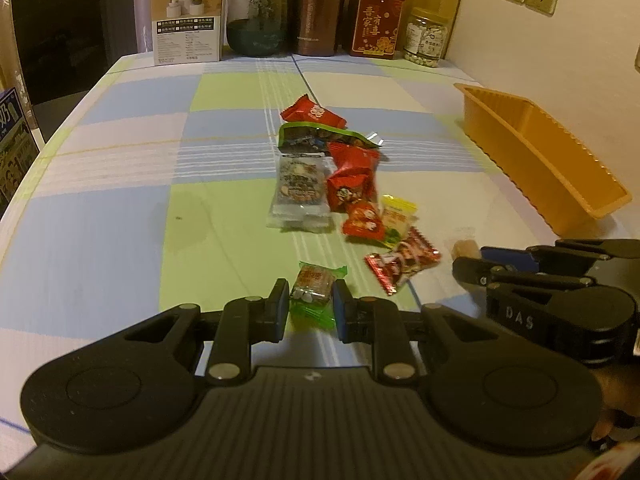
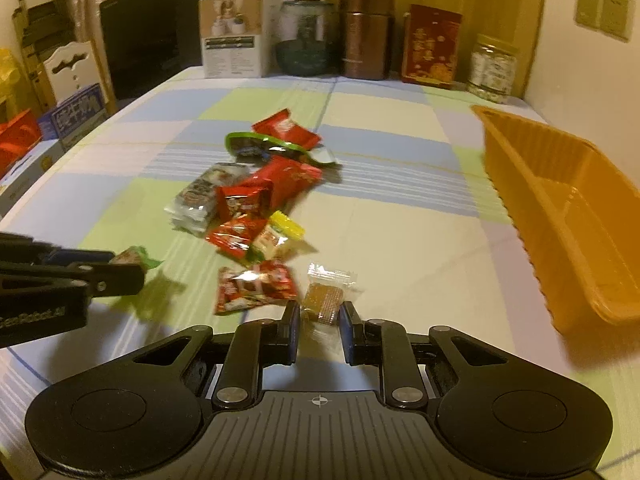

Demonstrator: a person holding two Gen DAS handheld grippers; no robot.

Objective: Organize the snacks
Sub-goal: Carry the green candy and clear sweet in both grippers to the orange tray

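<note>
My left gripper (image 1: 311, 294) is shut on a green-wrapped snack (image 1: 313, 285), lifted a little off the checked tablecloth; the same snack (image 2: 134, 258) shows at its tip in the right wrist view. My right gripper (image 2: 320, 314) is shut on a clear-wrapped brown snack (image 2: 325, 299), whose end (image 1: 465, 249) pokes out past its fingers in the left wrist view. A pile of red, green, yellow and clear snack packs (image 1: 320, 172) (image 2: 256, 200) lies mid-table. An orange plastic tray (image 1: 540, 148) (image 2: 568, 216) stands empty on the right.
Along the table's far edge stand a white box (image 1: 188, 20), a glass jar (image 1: 258, 20), a brown canister (image 1: 316, 12), a red packet (image 1: 378, 22) and a clear jar (image 1: 426, 38). A dark chair (image 1: 60, 40) is far left. Boxes (image 2: 76, 114) sit beyond the left edge.
</note>
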